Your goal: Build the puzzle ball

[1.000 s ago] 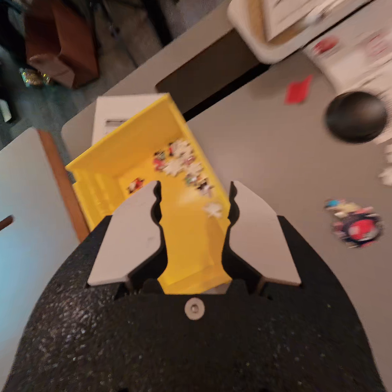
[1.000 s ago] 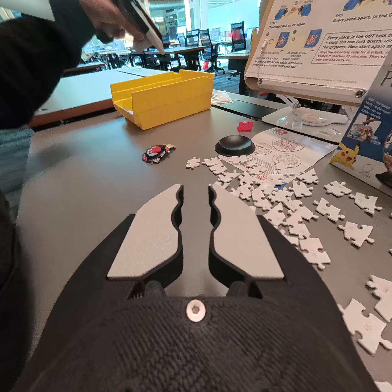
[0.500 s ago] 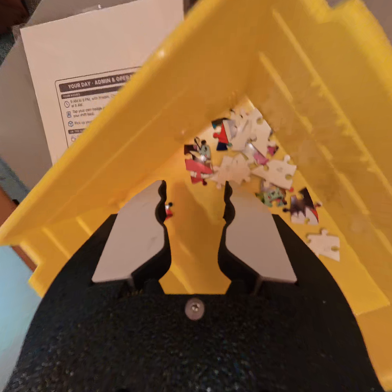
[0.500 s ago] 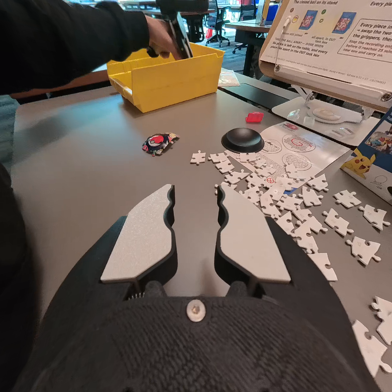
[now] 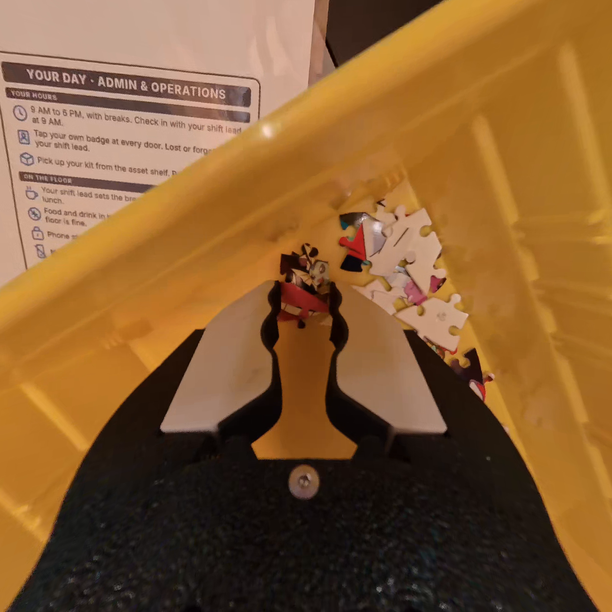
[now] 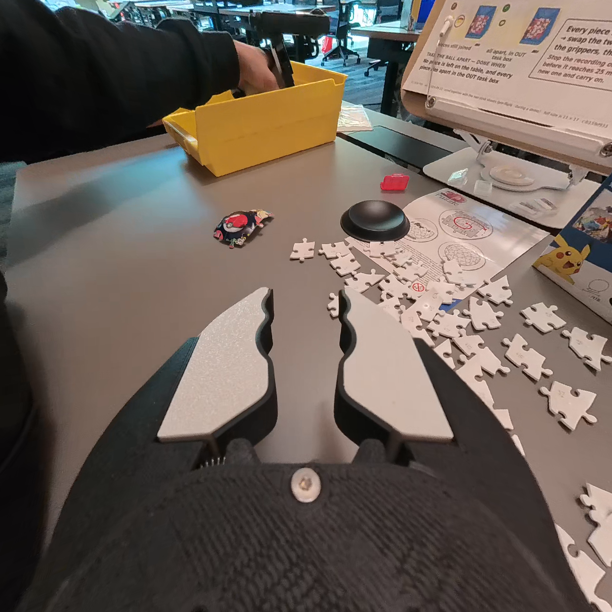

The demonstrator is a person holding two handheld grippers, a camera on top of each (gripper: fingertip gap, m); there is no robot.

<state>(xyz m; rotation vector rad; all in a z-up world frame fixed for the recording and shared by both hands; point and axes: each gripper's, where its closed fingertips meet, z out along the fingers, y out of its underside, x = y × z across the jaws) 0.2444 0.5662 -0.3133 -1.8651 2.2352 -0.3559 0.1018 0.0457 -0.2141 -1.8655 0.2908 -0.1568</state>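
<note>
At the worktop's far left corner, the left gripper point(image 5: 304, 291) is reaching into the yellow bin point(image 6: 265, 122), its fingertips bracketing a red-patterned puzzle piece point(image 5: 303, 303); whether it is clamping is unclear. The right gripper point(image 6: 306, 298) is hovering released over bare worktop point(image 6: 132, 265), with the joined ball fragment point(image 6: 241, 227) ahead and loose white pieces point(image 6: 463, 314) lying rightward.

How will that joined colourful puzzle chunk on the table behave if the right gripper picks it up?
The joined puzzle chunk looks thin and curved, so probably light. Its interlocked seams may flex or pop apart under a squeeze. Lying domed on the table, it might rock or slide when nudged.
</note>
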